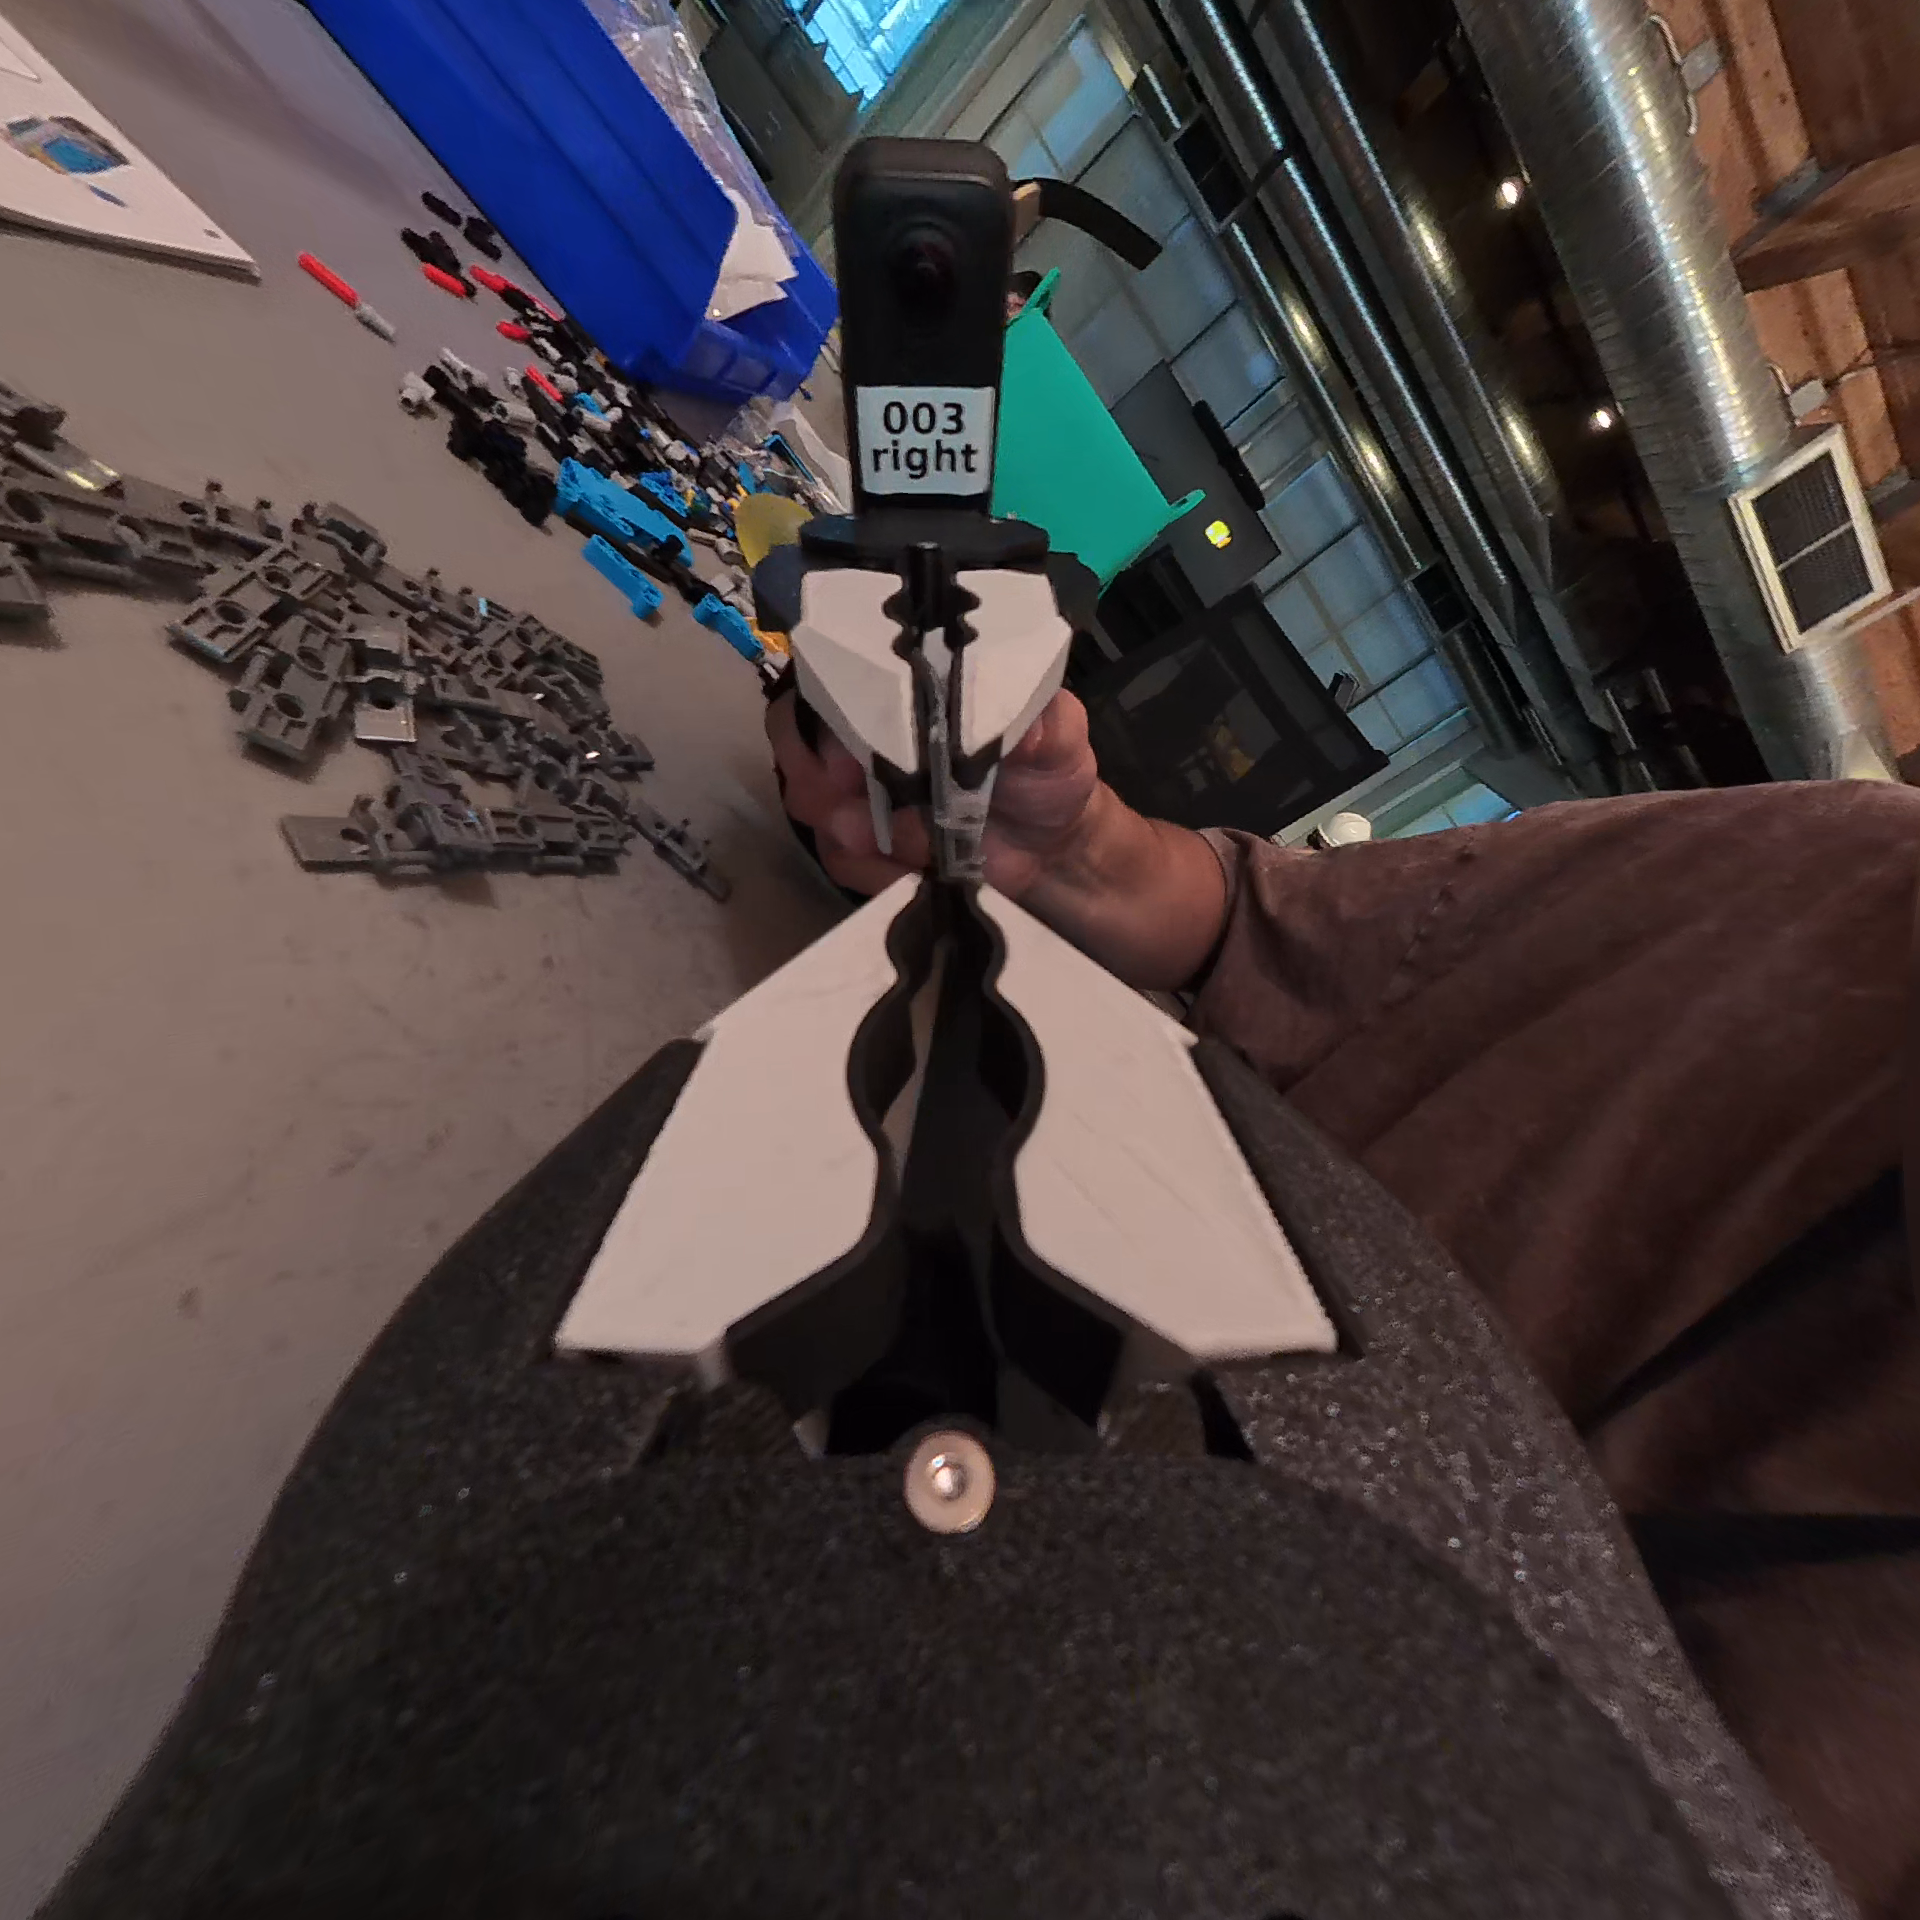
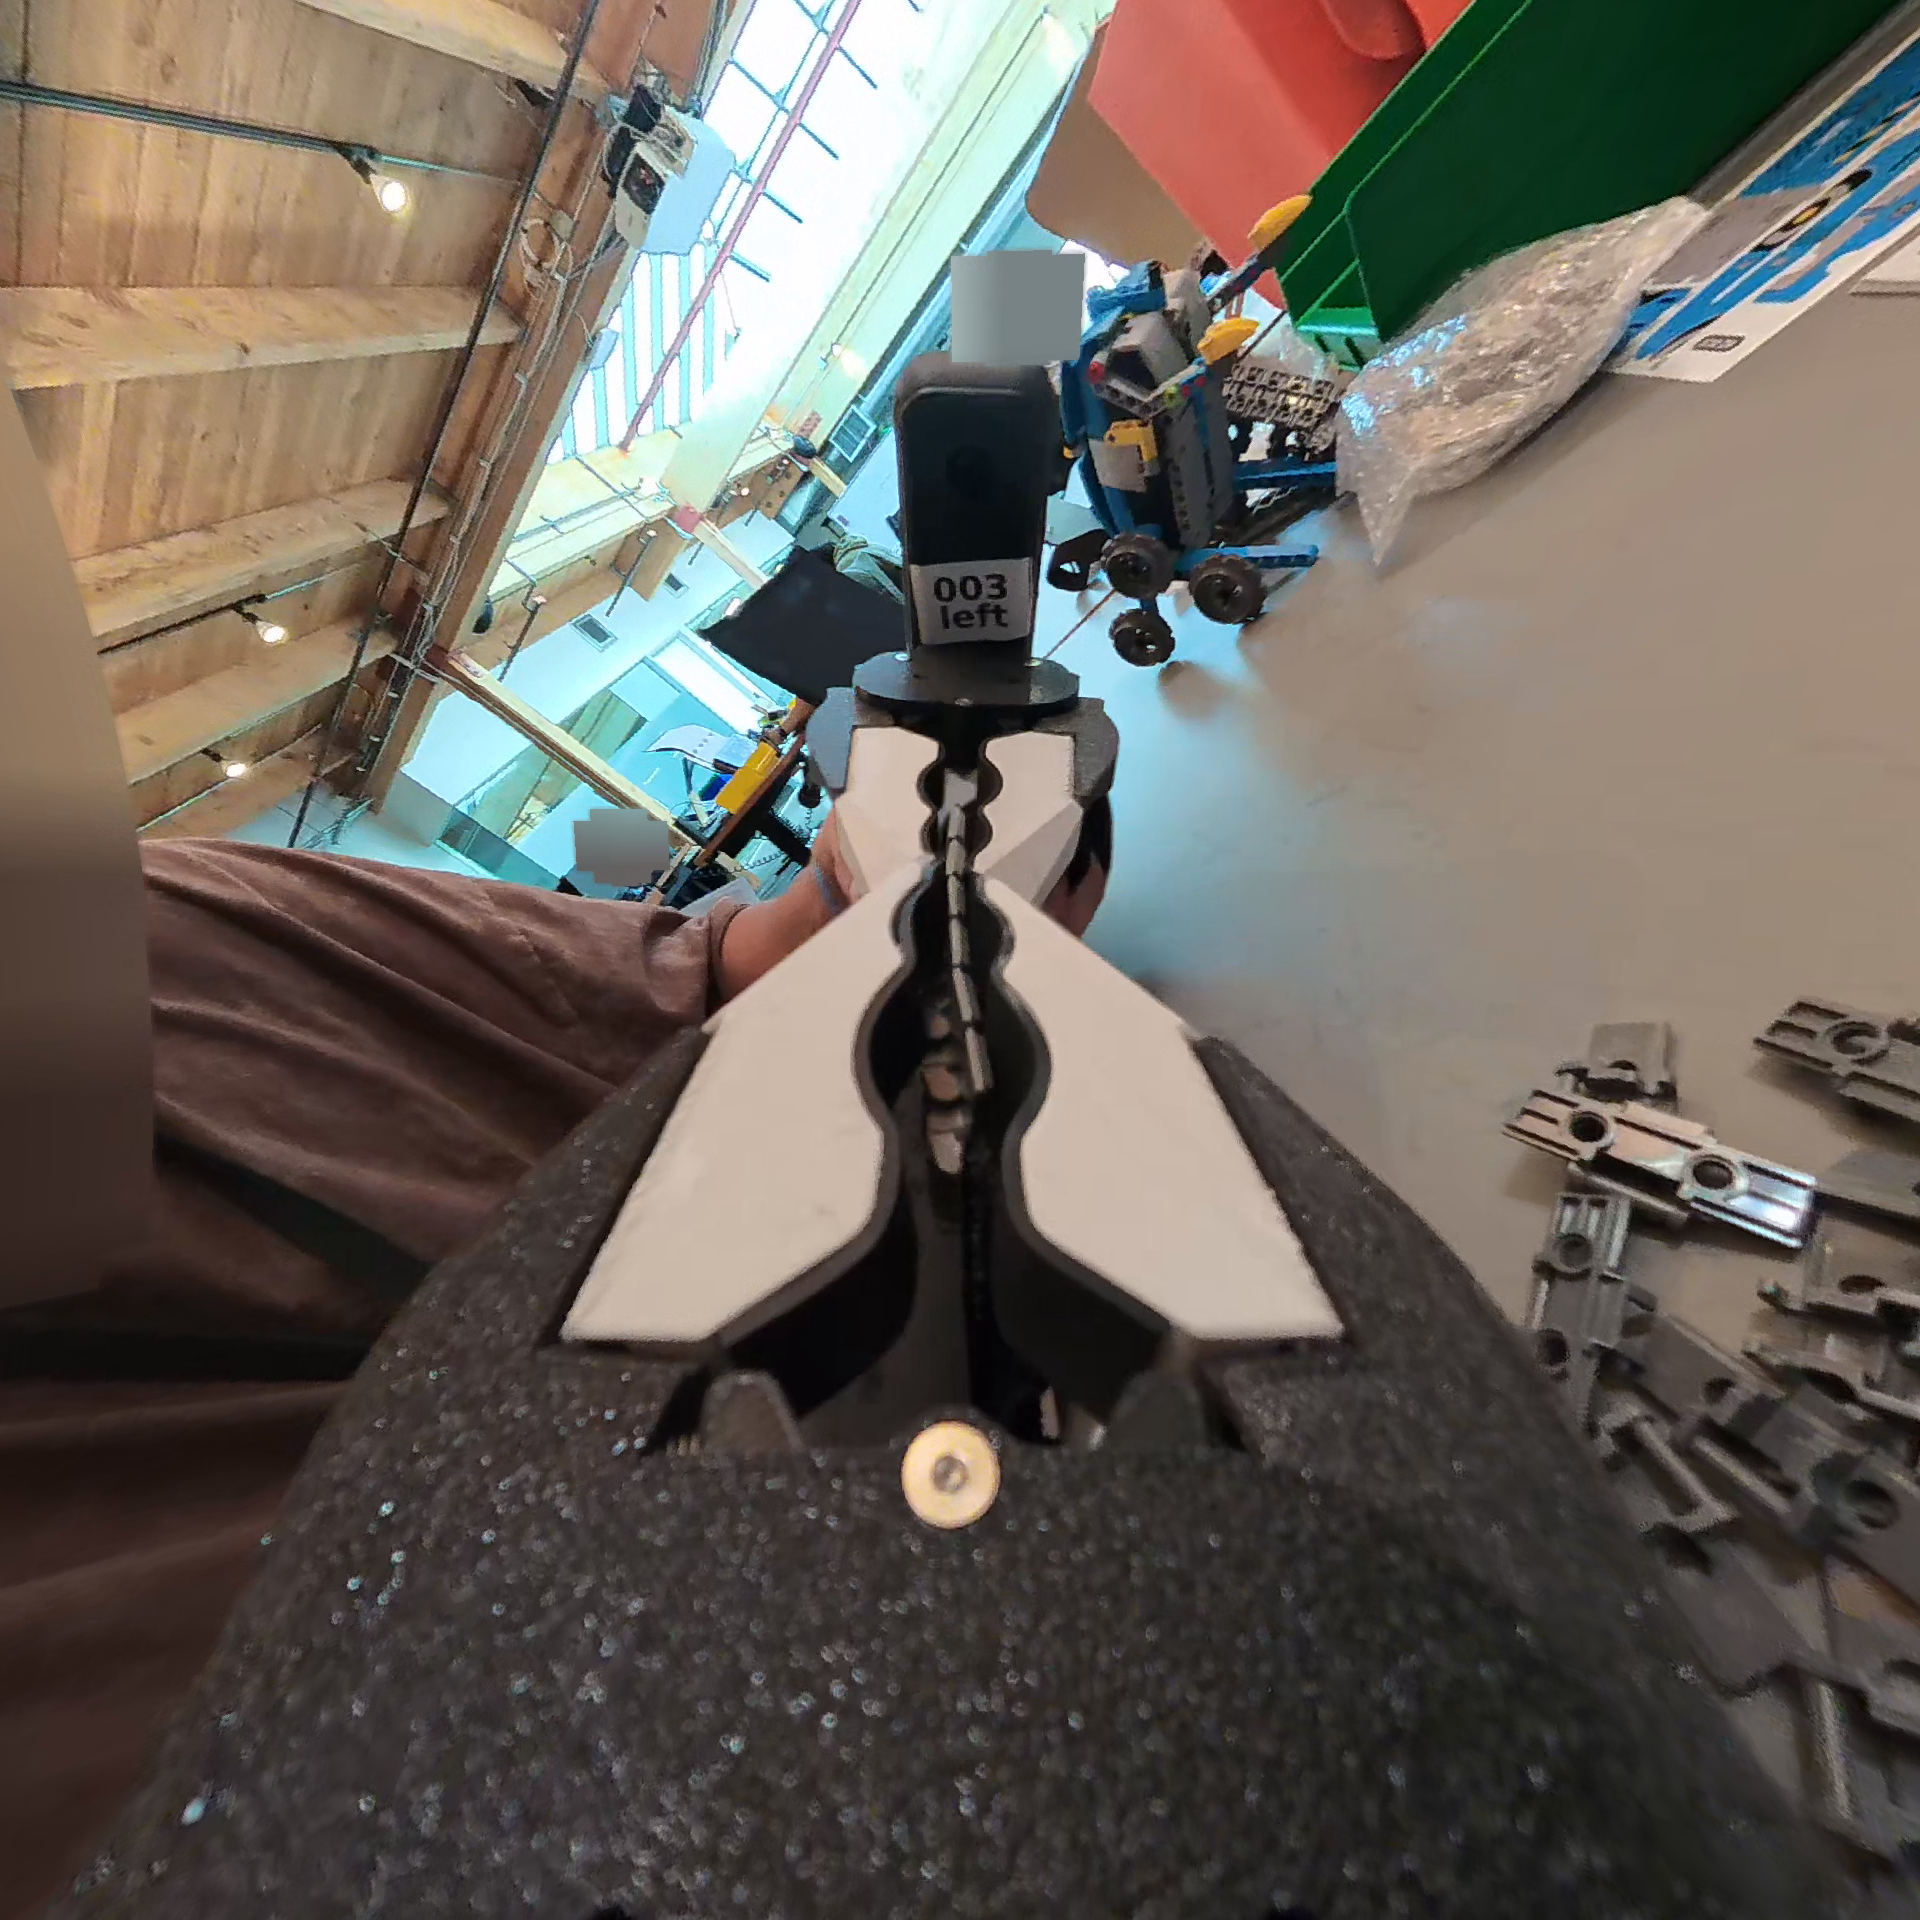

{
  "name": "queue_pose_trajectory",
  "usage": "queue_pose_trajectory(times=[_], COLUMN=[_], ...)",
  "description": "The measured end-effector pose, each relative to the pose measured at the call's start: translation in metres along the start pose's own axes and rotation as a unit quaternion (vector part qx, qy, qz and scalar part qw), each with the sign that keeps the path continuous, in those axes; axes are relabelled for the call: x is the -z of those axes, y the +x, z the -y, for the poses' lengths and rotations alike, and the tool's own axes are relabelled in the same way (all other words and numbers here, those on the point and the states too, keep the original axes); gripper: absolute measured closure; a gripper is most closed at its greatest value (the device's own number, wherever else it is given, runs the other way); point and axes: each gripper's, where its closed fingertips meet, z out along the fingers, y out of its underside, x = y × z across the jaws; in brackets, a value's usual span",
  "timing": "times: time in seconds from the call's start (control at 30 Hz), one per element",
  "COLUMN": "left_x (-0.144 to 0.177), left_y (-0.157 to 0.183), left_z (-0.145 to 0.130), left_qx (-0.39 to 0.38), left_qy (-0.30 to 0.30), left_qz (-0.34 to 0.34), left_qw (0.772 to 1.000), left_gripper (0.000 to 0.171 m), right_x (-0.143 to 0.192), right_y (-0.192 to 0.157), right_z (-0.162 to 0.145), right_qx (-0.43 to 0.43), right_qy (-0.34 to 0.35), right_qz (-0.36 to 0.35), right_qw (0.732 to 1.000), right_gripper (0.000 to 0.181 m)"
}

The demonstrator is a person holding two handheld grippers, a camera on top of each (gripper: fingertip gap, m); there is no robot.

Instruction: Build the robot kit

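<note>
My two grippers meet tip to tip in the air above a grey table (image 1: 260,1091). My left gripper (image 1: 951,902) is shut, its white fingers (image 1: 769,1143) converging on a thin strip of grey links (image 1: 951,810). My right gripper (image 2: 954,888) is also shut on that strip of links (image 2: 964,1023), which runs along the slot between its fingers. In the left wrist view the right gripper (image 1: 943,831) faces me, held by a hand (image 1: 1049,800). In the right wrist view the left gripper (image 2: 956,862) faces me, gripping the strip's far end.
A pile of flat grey pieces (image 1: 395,707) lies on the table, also in the right wrist view (image 2: 1714,1351). Small red, black and blue parts (image 1: 582,457), a blue bin (image 1: 582,177) and a booklet (image 1: 94,177) lie beyond. A wheeled blue model (image 2: 1174,457), plastic bag (image 2: 1486,384) and green bin (image 2: 1558,177) stand opposite. My two grippers' fingertips are within a few centimetres of each other.
</note>
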Motion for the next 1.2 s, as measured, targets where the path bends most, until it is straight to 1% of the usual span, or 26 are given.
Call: queue_pose_trajectory(times=[0.03,0.1,0.23,0.3,0.4,0.57,0.63,0.73,0.8,0.83,0.9,1.0,1.13,1.2], left_x=[0.001,0.002,0.000,-0.001,0.003,0.001,0.001,-0.001,-0.003,-0.003,-0.002,-0.002,0.004,0.004], left_y=[0.002,0.009,0.007,0.003,0.006,0.006,0.007,0.015,0.010,0.010,0.010,0.008,0.006,0.005], left_z=[0.000,-0.005,-0.008,-0.005,-0.001,-0.003,-0.003,-0.005,-0.006,-0.006,-0.004,-0.005,0.004,0.004], left_qx=[-0.003,-0.008,-0.021,-0.015,-0.009,-0.044,-0.058,-0.094,-0.070,-0.057,-0.050,-0.046,-0.026,-0.029], left_qy=[-0.002,-0.021,-0.032,-0.024,-0.006,-0.012,-0.008,-0.009,-0.013,-0.013,-0.010,-0.008,0.022,0.026], left_qz=[-0.006,-0.029,-0.022,-0.019,-0.038,-0.020,-0.019,-0.027,-0.020,-0.031,-0.035,-0.035,-0.045,-0.036], left_qw=[1.000,0.999,0.999,0.999,0.999,0.999,0.998,0.995,0.997,0.998,0.998,0.998,0.998,0.999], left_gripper=[0.168,0.151,0.152,0.152,0.164,0.167,0.167,0.168,0.168,0.168,0.168,0.168,0.166,0.167], right_x=[-0.001,-0.002,-0.006,-0.006,-0.004,-0.003,-0.003,-0.001,0.000,0.001,0.000,-0.001,-0.004,-0.004], right_y=[-0.002,-0.002,-0.005,-0.006,-0.005,-0.005,-0.005,-0.015,-0.010,-0.009,-0.009,-0.007,-0.004,-0.005], right_z=[0.000,0.001,-0.002,-0.002,-0.001,-0.003,-0.003,-0.005,-0.007,-0.008,-0.005,-0.006,0.003,0.005], right_qx=[-0.001,0.007,0.025,0.028,0.026,0.006,-0.011,-0.070,-0.091,-0.100,-0.133,-0.094,-0.007,0.024], right_qy=[0.000,-0.002,-0.016,-0.015,-0.015,-0.017,-0.013,-0.011,-0.014,-0.013,0.003,-0.004,-0.001,0.001], right_qz=[0.006,-0.001,-0.003,-0.002,-0.005,0.007,0.019,0.085,0.086,0.091,0.107,0.080,0.004,-0.016], right_qw=[1.000,1.000,1.000,0.999,1.000,1.000,1.000,0.994,0.992,0.991,0.985,0.992,1.000,1.000], right_gripper=[0.179,0.180,0.180,0.179,0.179,0.179,0.180,0.179,0.177,0.179,0.177,0.179,0.179,0.179])
